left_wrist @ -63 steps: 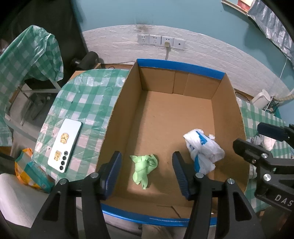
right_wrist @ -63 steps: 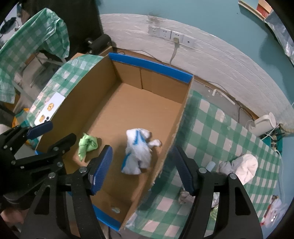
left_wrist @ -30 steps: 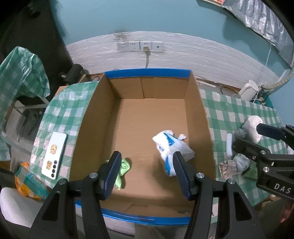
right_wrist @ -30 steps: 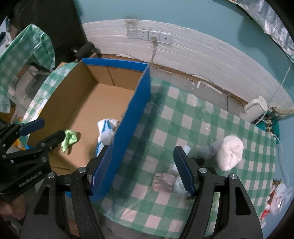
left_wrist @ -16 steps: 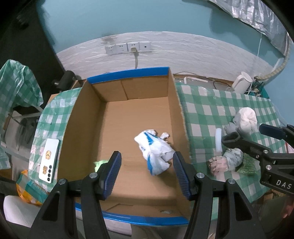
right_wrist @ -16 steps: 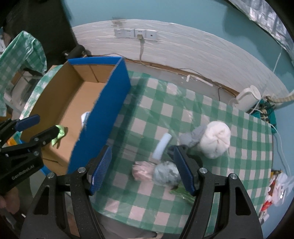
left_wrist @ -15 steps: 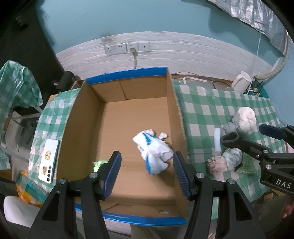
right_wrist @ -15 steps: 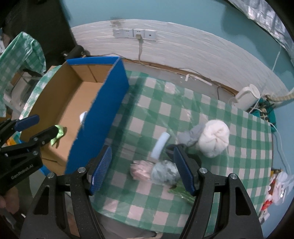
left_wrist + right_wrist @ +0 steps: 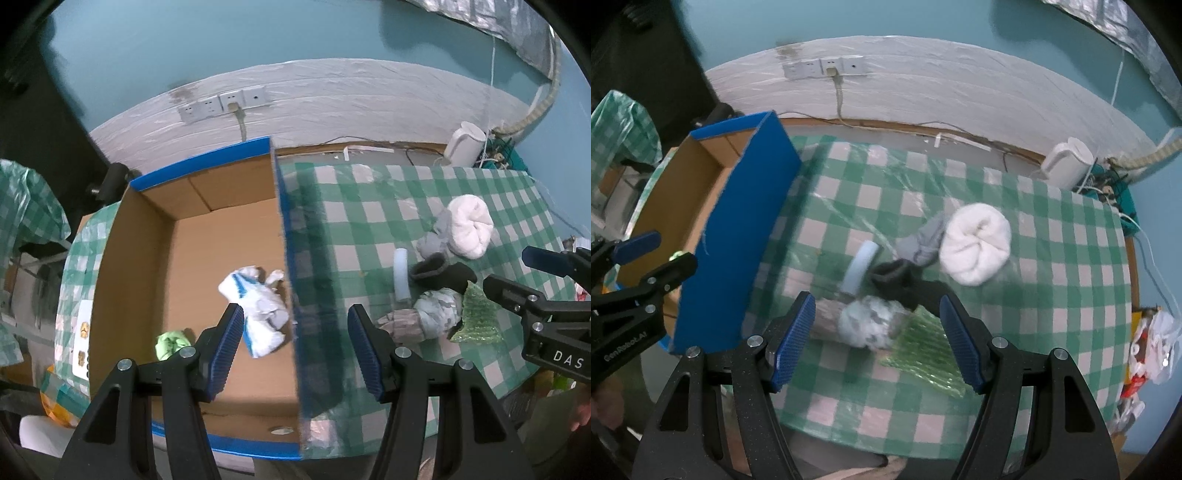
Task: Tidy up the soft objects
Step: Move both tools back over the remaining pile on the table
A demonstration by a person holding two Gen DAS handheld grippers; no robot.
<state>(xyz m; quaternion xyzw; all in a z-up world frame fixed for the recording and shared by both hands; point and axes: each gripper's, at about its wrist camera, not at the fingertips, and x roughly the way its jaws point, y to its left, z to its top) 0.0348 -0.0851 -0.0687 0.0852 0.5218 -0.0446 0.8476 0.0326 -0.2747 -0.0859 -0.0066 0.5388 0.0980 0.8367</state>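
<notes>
The left gripper [image 9: 293, 347] hangs with its 2 blue-padded fingers [image 9: 229, 343] spread apart and empty, straddling the right wall of the cardboard box [image 9: 133, 266]. Inside the box lie a crumpled white-and-blue plastic bag [image 9: 258, 310] near that wall and a small green cloth [image 9: 170, 341] toward the near left corner. The right gripper [image 9: 877, 338] is likewise released, fingers wide and holding nothing, poised above a cluster of soft things on the green-checked counter [image 9: 1052, 258]. Between its fingers sits a pale grey-green camouflage bundle [image 9: 868, 323], touching a green bubble-wrap sheet [image 9: 923, 347] on its right. Just behind them lie a black sock [image 9: 901, 282] and a light blue foam strip [image 9: 860, 267]; further back, a grey sock [image 9: 925, 240] touches a rolled white towel [image 9: 975, 249]. A white phone [image 9: 83, 332] rests on the counter left of the box, partly hidden.
</notes>
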